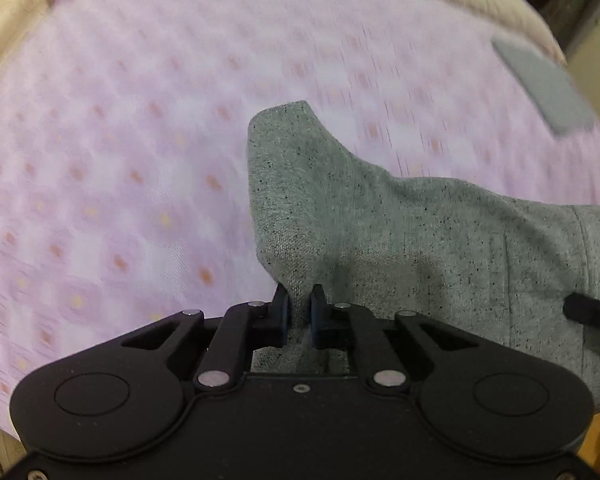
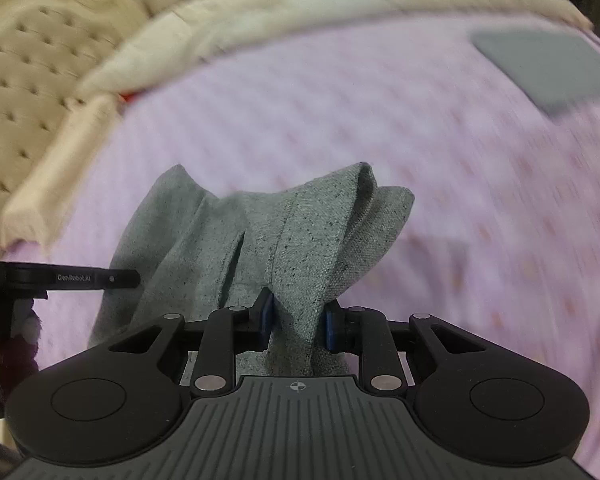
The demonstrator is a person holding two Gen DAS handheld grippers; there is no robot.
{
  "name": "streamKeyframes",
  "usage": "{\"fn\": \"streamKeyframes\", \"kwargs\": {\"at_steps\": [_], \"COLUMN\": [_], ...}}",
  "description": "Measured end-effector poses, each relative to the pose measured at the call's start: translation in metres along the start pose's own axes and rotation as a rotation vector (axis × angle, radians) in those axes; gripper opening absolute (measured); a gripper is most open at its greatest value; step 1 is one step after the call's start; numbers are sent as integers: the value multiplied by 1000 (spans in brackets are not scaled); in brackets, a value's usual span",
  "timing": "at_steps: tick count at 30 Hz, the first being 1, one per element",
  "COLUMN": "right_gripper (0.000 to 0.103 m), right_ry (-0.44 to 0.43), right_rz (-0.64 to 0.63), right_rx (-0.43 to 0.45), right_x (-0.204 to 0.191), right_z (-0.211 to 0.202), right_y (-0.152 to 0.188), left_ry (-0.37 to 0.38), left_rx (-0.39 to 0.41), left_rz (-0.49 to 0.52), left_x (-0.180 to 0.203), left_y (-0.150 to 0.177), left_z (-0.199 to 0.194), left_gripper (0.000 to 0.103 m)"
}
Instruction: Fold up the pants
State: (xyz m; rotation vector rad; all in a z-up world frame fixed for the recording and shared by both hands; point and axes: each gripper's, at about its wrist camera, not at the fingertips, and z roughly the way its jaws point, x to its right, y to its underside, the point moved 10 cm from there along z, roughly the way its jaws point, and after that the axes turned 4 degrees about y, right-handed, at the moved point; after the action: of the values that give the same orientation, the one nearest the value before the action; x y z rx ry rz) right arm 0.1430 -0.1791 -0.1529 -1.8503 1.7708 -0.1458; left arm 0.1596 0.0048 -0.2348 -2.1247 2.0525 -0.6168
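Pink bedsheet [image 1: 120, 160] under grey pants [image 1: 380, 232], lifted and bunched. Left gripper [image 1: 300, 312] and right gripper [image 2: 298, 316] each pinch fabric. Keep both level, tension even, lay flat clear of grey folded cloth [image 2: 548, 68].

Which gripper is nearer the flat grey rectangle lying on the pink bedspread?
Right. The rectangle lies ahead and to the right of both; the right gripper sits on that side, the left gripper farther left.
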Motion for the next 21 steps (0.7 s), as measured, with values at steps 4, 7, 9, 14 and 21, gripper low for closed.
{"fn": "streamKeyframes", "kwargs": {"at_steps": [4, 7, 9, 14, 21], "right_gripper": [24, 25, 32, 27, 27], "right_ry": [-84, -134, -92, 303, 149], "right_rz": [-34, -31, -51, -33, -191], "right_rx": [38, 32, 37, -101, -20], "right_x": [-29, -45, -41, 6, -49], "right_z": [30, 67, 102, 172, 147], "right_y": [-59, -93, -106, -99, -70], "left_ry": [-22, -39, -71, -349, -251], "left_rx": [79, 112, 135, 25, 75], "left_rz": [-18, -30, -52, -133, -90], "left_x": [-34, -64, -90, -172, -133], "left_y": [-55, -92, -110, -108, -94], "left_z": [-25, -30, -22, 24, 27], "left_gripper": [13, 13, 22, 15, 20]}}
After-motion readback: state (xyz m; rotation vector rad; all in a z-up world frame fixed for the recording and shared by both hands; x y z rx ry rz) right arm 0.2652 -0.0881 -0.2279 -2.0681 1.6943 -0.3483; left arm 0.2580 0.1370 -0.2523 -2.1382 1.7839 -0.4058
